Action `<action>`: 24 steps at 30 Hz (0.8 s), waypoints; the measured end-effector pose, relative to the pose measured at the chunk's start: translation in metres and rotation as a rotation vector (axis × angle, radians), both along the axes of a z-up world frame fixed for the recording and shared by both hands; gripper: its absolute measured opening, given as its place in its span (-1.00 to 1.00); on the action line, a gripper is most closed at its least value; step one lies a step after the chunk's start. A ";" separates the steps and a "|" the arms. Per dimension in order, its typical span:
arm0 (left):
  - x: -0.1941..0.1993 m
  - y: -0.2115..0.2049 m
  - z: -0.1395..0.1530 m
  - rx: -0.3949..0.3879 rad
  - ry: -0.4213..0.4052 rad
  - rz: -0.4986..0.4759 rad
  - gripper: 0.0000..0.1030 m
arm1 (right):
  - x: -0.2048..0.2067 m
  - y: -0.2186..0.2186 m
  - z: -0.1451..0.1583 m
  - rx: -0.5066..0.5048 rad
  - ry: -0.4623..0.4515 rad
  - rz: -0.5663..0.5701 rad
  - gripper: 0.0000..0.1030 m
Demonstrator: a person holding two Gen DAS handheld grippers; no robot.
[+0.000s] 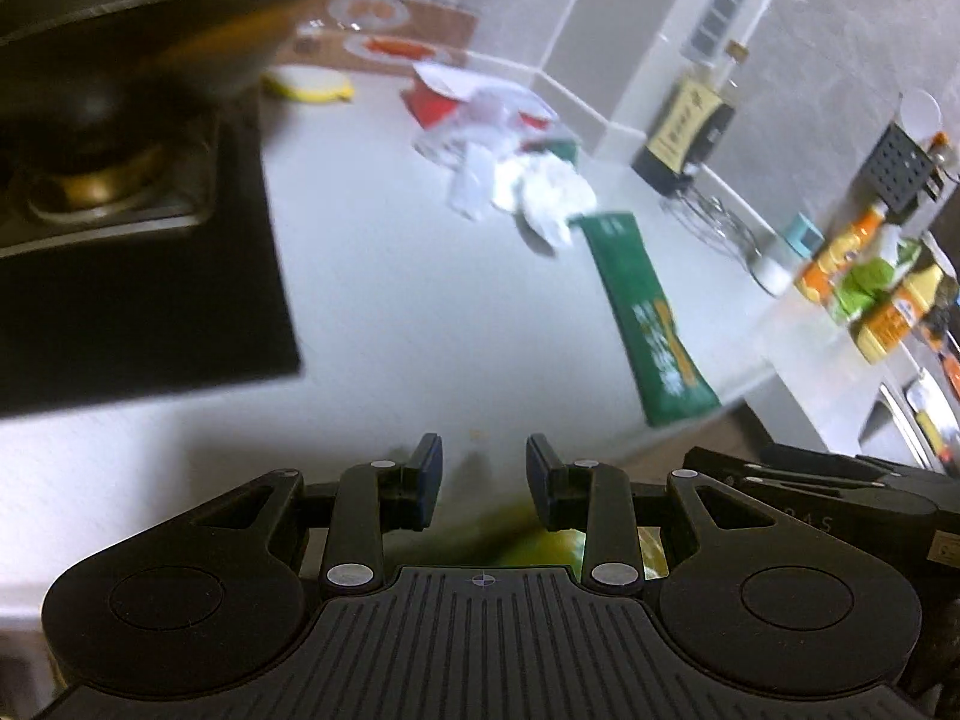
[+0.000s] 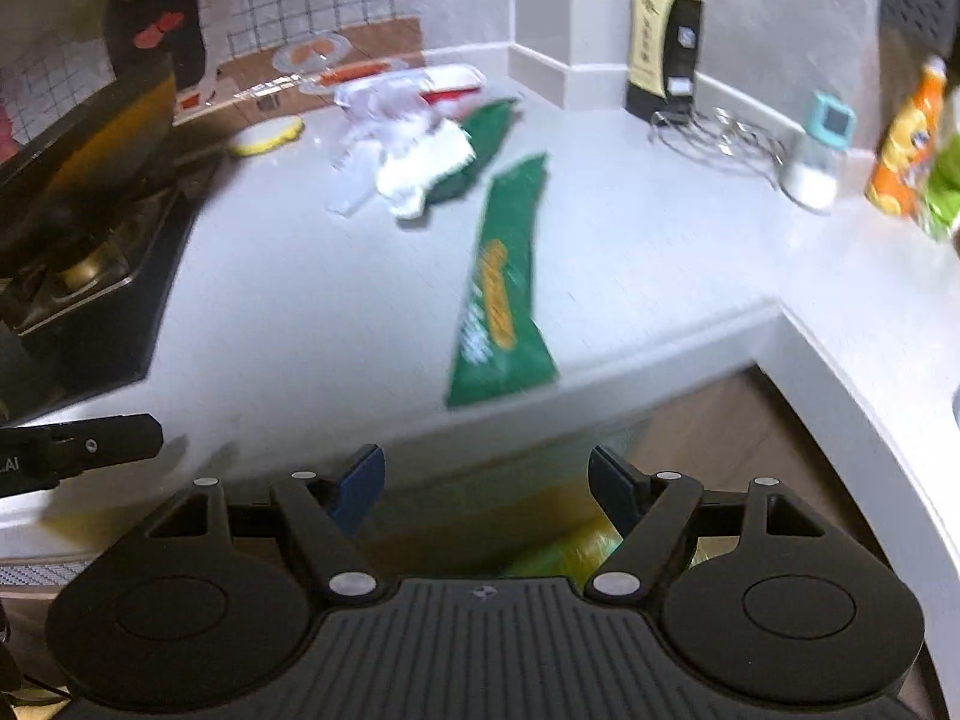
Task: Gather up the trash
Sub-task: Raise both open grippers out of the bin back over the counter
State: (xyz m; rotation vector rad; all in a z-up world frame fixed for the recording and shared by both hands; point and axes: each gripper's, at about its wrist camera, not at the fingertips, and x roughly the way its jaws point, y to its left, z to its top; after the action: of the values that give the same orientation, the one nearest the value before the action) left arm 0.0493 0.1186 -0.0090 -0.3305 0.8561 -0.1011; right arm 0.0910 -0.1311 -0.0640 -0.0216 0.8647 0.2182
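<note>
A long green wrapper [image 1: 645, 312] [image 2: 504, 294] lies on the white counter [image 1: 390, 312] [image 2: 336, 300], its near end at the counter's front edge. Behind it sits a heap of crumpled white paper [image 1: 543, 189] [image 2: 429, 165], clear plastic and a red-and-white pack [image 1: 444, 93]. My left gripper [image 1: 483, 456] hovers open over the counter's front, nothing between its fingers. My right gripper [image 2: 486, 471] stands wide open in front of the counter edge, also empty. A blurred yellow-green bag [image 1: 558, 546] [image 2: 576, 546] shows below both grippers.
A dark pan [image 1: 138, 42] [image 2: 90, 144] sits on the black stove [image 1: 138, 300] at the left. A yellow sponge [image 1: 312, 84] [image 2: 267, 135] and plates of food lie at the back. A dark bottle [image 2: 663, 42], wire rack [image 2: 720, 132], small jar and orange bottle [image 2: 906, 138] line the right wall.
</note>
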 end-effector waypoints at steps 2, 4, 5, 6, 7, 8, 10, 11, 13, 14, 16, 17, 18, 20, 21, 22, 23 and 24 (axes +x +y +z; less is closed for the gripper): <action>0.001 0.008 0.002 0.023 0.001 0.023 -0.33 | 0.008 0.012 0.002 -0.014 -0.018 0.010 0.51; 0.003 0.016 0.005 0.040 0.002 0.035 -0.33 | 0.014 0.022 0.005 -0.026 -0.036 0.017 0.54; 0.005 0.020 0.005 0.048 0.004 0.041 -0.33 | 0.018 0.026 0.006 -0.028 -0.046 0.018 0.57; 0.006 0.024 0.006 0.055 0.005 0.049 -0.34 | 0.022 0.029 0.007 -0.028 -0.055 0.016 0.61; 0.008 0.029 0.006 0.060 0.002 0.057 -0.34 | 0.027 0.032 0.008 -0.027 -0.059 0.011 0.63; 0.010 0.032 0.007 0.061 -0.004 0.061 -0.34 | 0.032 0.035 0.008 -0.027 -0.059 0.007 0.64; 0.013 0.041 0.007 0.053 -0.015 0.068 -0.34 | 0.043 0.038 0.006 -0.025 -0.049 -0.001 0.65; 0.016 0.044 0.008 0.048 -0.020 0.069 -0.34 | 0.048 0.039 0.004 -0.025 -0.047 -0.006 0.65; 0.020 0.050 0.009 0.045 -0.029 0.071 -0.34 | 0.058 0.042 0.003 -0.028 -0.052 -0.018 0.65; 0.024 0.054 0.009 0.043 -0.036 0.070 -0.34 | 0.063 0.043 0.002 -0.035 -0.061 -0.026 0.66; 0.032 0.057 0.009 0.037 -0.046 0.064 -0.34 | 0.070 0.045 0.000 -0.058 -0.080 -0.039 0.69; 0.035 0.058 0.008 0.033 -0.049 0.061 -0.34 | 0.074 0.047 -0.001 -0.079 -0.089 -0.046 0.70; 0.039 0.058 0.007 0.032 -0.049 0.058 -0.34 | 0.078 0.048 -0.002 -0.103 -0.097 -0.053 0.70; 0.046 0.059 0.005 0.029 -0.045 0.050 -0.34 | 0.087 0.050 -0.006 -0.148 -0.105 -0.067 0.70; 0.050 0.059 0.003 0.029 -0.042 0.045 -0.34 | 0.091 0.050 -0.007 -0.162 -0.105 -0.073 0.70; 0.053 0.058 0.002 0.031 -0.037 0.038 -0.34 | 0.095 0.050 -0.008 -0.168 -0.106 -0.078 0.70; 0.055 0.057 0.001 0.032 -0.034 0.031 -0.34 | 0.099 0.048 -0.009 -0.169 -0.106 -0.086 0.70; 0.058 0.056 0.001 0.033 -0.032 0.023 -0.34 | 0.102 0.047 -0.011 -0.168 -0.103 -0.095 0.70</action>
State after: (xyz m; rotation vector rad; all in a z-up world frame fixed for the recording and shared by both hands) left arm 0.1071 0.1748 -0.0083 -0.3074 0.8217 -0.0708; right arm 0.1932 -0.0842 -0.0750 -0.1471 0.7771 0.0540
